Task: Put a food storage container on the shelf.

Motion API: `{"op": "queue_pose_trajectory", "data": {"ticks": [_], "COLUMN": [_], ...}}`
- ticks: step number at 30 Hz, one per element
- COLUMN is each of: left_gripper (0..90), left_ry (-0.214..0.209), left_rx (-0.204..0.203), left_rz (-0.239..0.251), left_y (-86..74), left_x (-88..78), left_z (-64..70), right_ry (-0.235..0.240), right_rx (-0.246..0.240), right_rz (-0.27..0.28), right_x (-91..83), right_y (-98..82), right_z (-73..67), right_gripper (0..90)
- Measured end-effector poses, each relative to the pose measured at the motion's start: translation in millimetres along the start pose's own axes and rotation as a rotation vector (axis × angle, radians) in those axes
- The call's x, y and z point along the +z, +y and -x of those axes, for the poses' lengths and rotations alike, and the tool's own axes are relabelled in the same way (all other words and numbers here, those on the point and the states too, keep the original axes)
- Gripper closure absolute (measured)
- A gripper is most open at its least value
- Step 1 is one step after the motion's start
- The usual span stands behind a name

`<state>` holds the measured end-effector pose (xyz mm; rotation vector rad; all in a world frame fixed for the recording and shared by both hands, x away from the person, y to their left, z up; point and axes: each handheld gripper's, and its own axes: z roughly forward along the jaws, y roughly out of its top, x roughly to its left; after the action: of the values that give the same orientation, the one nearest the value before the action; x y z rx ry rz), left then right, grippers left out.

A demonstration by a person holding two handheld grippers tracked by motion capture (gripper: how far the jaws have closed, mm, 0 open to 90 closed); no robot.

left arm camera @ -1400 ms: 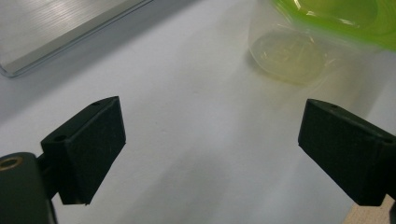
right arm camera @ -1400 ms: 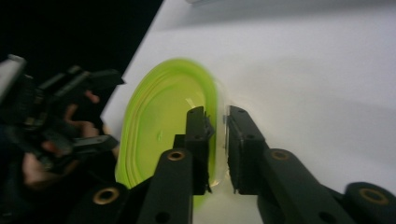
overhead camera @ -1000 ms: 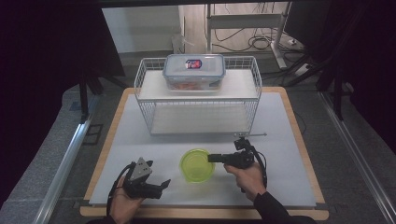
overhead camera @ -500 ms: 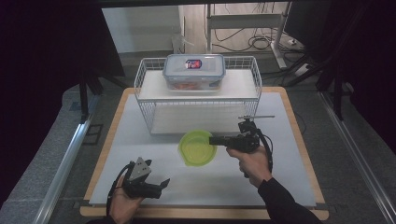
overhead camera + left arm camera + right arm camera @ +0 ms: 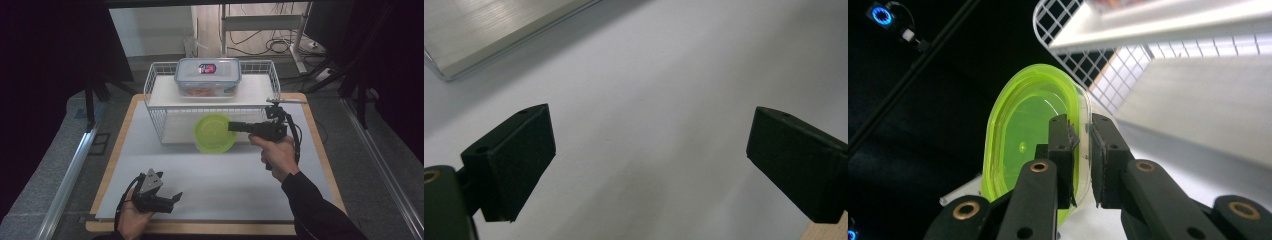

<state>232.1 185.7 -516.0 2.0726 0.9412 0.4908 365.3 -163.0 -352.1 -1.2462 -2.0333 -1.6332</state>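
Right hand-held gripper (image 5: 233, 127) lifted green bowl (image 5: 215, 133) (rim pinched) off table toward wire rack (image 5: 155, 87).

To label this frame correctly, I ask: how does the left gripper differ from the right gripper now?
The left gripper is open and holds nothing; the right gripper is shut on the rim of the green bowl. The left sits low over the table; the right is raised before the wire rack. Both have black jaws.
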Motion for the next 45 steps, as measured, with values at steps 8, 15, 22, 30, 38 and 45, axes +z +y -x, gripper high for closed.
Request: {"op": "queue_pose_trajectory", "data": {"ticks": [8, 15, 22, 30, 38, 45], "left_gripper": [4.4, 3.3, 3.2, 3.1, 3.1, 3.1], "left_ry": [0.003, 0.008, 0.015, 0.010, 0.007, -0.001], "left_rx": [-0.003, -0.004, -0.008, -0.011, -0.015, -0.013], "left_rz": [0.000, -0.010, -0.011, -0.011, -0.010, -0.010], "left_y": [-0.4, -1.0, -0.9, -1.2, -1.5, -1.6], "left_x": [0.8, 1.5, 1.8, 1.6, 1.7, 2.7], "left_z": [-0.6, -1.6, -1.5, -1.8, -2.1, -1.7], "right_ry": [0.021, 0.035, 0.023, -0.017, -0.067, -0.119], "right_rx": [0.018, 0.037, 0.054, 0.088, 0.120, 0.153], "right_rz": [0.037, 0.056, 0.092, 0.140, 0.166, 0.186], "right_x": [-5.2, -3.9, -6.3, -7.1, 3.1, 16.3], "right_y": [30.3, 54.0, 80.2, 111.6, 132.8, 149.0], "right_z": [-9.5, -14.5, -17.4, -18.9, -17.3, -11.2], "right_gripper": [80.7, 80.7, 80.7, 80.8, 80.8, 80.8]}}
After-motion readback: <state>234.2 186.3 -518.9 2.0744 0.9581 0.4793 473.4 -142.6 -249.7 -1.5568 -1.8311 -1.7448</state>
